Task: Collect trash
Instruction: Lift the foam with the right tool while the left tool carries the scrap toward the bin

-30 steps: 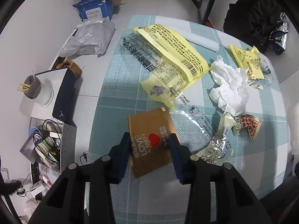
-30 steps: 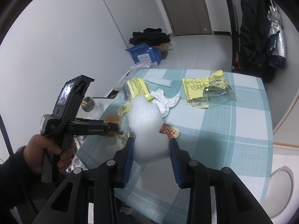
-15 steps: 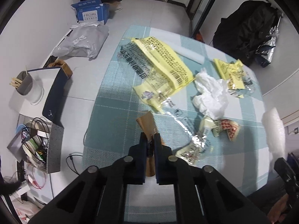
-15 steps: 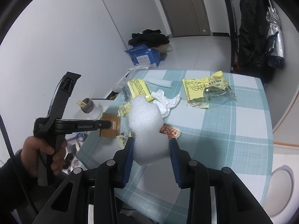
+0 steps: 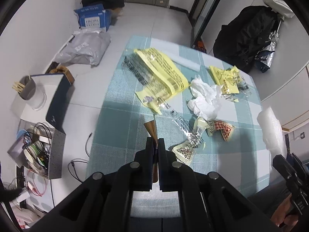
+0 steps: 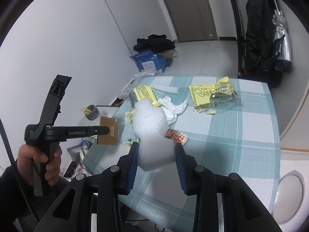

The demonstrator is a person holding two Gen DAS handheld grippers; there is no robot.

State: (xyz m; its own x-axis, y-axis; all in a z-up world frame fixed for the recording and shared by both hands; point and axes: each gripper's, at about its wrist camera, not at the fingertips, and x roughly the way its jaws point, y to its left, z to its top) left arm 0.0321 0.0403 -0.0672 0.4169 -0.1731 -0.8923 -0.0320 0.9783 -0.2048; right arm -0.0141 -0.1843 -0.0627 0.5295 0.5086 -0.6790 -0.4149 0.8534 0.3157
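The left gripper is clamped tight on a thin brown cardboard sleeve, which shows edge-on in the left wrist view just above the jaws and as a flat brown card hanging clear of the desk at the left of the right wrist view. The right gripper holds a lump of white foam between its blue pads, low in the middle of that frame. With both grippers loaded, the step in hand appears to be carrying these two pieces off to wherever the trash goes; no bin is visible in either view. To do it well, the person should probably keep the left jaws fully pressed, since the card is held only by one edge and could pivot or slip if swung fast. The foam looks soft, so a light squeeze should be enough; more could tear it. Left on the checked cloth are the big yellow wrapper at upper centre, crumpled white tissue to its right, a second yellow packet beyond that, and a red-checked wrapper lower down.
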